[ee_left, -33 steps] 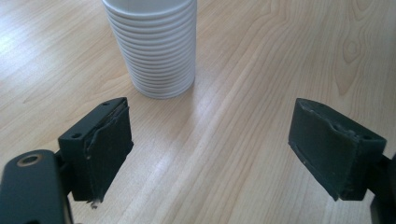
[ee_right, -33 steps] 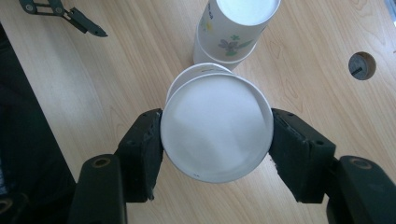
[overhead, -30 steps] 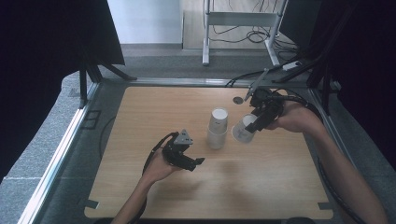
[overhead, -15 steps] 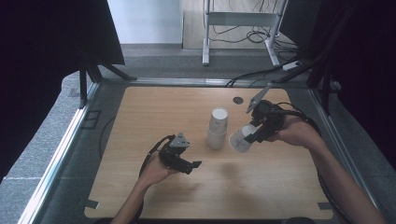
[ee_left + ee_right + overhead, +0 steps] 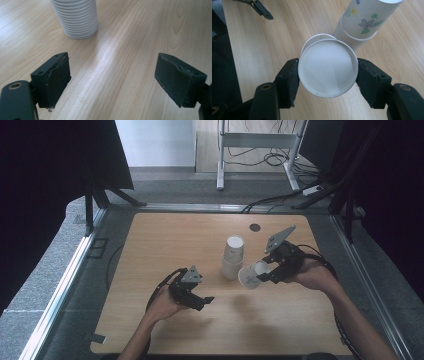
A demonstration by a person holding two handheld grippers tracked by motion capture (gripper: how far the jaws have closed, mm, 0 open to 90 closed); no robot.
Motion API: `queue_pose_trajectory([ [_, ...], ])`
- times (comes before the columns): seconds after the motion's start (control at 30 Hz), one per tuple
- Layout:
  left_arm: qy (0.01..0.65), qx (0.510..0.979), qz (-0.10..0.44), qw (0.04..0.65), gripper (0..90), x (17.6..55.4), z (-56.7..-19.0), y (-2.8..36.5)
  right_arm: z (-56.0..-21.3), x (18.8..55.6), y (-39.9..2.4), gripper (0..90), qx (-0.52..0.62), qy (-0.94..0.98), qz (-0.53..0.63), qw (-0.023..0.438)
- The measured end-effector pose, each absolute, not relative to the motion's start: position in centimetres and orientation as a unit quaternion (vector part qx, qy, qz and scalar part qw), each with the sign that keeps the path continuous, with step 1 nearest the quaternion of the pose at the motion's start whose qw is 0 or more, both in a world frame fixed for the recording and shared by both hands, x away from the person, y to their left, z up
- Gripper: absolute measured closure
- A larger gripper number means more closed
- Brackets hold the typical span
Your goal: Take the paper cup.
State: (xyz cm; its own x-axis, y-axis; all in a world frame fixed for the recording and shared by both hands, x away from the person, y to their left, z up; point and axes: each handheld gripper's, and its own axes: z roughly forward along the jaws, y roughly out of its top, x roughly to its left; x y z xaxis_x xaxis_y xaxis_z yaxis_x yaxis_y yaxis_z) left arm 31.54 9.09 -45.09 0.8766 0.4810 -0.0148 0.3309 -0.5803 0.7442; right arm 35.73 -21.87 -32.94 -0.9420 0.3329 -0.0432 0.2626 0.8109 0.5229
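Note:
A stack of white paper cups [image 5: 232,257] stands upside down at the middle of the wooden table [image 5: 165,240]; its top cup has a flower print [image 5: 367,20]. My right gripper [image 5: 260,272] is shut on a single white paper cup [image 5: 248,276], held on its side just right of the stack and low over the table. In the right gripper view the two jaws press the cup [image 5: 328,68] from both sides. My left gripper [image 5: 202,300] is open with nothing between its jaws, front left of the stack. The left gripper view shows the left gripper [image 5: 112,82] above bare wood, with the stack's ribbed rims [image 5: 76,17] ahead.
A small dark round spot [image 5: 255,227] marks the table behind the stack. Black cables [image 5: 280,200] lie on the floor at the far edge, beside a metal stand [image 5: 260,150]. A metal rail [image 5: 65,285] runs along the table's left side.
My right gripper has come down and toward the near side with the cup in it, ending closer to the stack's base. The left gripper has hardly moved.

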Motion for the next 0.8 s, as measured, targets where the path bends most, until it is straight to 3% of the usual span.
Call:
queue_pose_trajectory([
  [0.8, 0.188, 0.879, 0.058, 0.435, 13.2, 30.7, -44.8, 9.7, -37.9, 33.8, -21.4, 37.4, 0.141, 0.908, 0.389, 0.057],
])
